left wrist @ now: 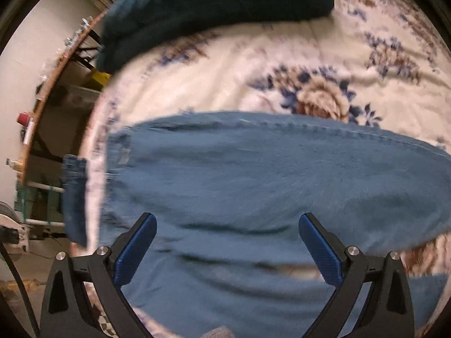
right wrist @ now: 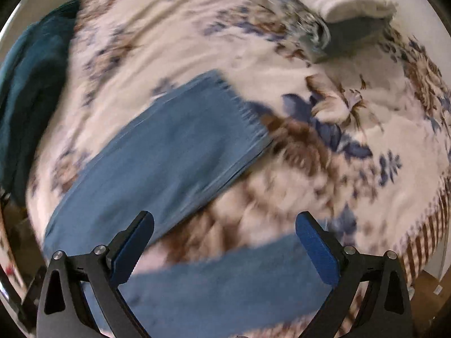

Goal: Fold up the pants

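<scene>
The blue pants [left wrist: 253,174] lie spread on the floral bedspread [left wrist: 253,64], below a dark green cloth [left wrist: 197,8]. The left gripper [left wrist: 227,222] hovers spread wide, empty; the right gripper [right wrist: 225,219] likewise, over the separated legs. Folding looks barely begun; next, probably pinch a hem. Motion blur hides seams and the waistband.

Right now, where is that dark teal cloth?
The dark teal cloth lies bunched at the far edge of the floral bedspread, beyond the jeans; the right wrist view shows it at far left.
</scene>
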The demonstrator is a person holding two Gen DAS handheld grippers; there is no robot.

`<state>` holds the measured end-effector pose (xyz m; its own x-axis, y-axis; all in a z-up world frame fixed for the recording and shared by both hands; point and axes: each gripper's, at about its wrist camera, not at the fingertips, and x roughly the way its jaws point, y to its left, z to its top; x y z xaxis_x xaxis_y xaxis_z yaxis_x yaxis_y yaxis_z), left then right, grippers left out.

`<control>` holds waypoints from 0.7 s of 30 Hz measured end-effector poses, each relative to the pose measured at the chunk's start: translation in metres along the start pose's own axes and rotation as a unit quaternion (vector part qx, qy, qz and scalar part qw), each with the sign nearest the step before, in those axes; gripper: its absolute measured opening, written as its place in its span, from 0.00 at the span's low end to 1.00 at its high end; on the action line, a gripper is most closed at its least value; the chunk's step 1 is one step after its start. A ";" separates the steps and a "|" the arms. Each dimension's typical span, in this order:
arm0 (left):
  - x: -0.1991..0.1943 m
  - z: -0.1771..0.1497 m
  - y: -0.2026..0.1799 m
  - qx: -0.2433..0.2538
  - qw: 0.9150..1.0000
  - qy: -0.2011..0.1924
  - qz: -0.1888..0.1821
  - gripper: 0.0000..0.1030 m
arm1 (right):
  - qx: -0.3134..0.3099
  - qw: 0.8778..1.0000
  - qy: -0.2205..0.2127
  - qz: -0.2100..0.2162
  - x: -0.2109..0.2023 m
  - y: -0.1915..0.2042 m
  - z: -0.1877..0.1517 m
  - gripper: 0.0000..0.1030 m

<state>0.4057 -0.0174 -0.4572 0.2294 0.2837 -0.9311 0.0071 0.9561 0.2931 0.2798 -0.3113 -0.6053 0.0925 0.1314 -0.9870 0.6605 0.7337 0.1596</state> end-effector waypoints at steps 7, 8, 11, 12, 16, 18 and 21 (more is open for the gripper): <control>0.070 0.001 -0.052 -0.006 0.999 0.040 -0.005 1.00 | 0.050 0.996 0.043 0.068 0.103 -0.040 0.059 0.50; 0.074 -0.001 -0.055 -0.003 0.999 0.041 -0.003 1.00 | 0.044 0.996 0.041 0.068 0.108 -0.038 0.061 0.44; 0.082 -0.001 -0.062 0.005 0.999 0.034 0.005 1.00 | -0.006 0.998 -0.005 0.061 0.100 -0.022 0.056 0.15; 0.083 -0.002 -0.061 0.006 0.999 0.032 0.004 1.00 | -0.026 0.998 -0.036 0.050 0.090 -0.016 0.054 0.14; 0.087 -0.001 -0.058 0.002 0.999 0.034 0.002 1.00 | 0.012 0.999 -0.034 0.039 0.100 -0.031 0.063 0.14; 0.088 0.001 -0.057 0.001 0.999 0.033 0.003 1.00 | 0.005 1.000 -0.011 0.011 0.115 -0.021 0.066 0.14; 0.084 0.006 -0.047 0.002 1.000 0.030 0.000 1.00 | -0.024 0.999 -0.004 -0.023 0.112 -0.002 0.068 0.24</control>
<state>0.4306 -0.0388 -0.5480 0.1709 0.2871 -0.9425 0.0116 0.9560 0.2933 0.3396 -0.3432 -0.7177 0.0691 0.0916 -0.9934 0.6281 0.7697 0.1147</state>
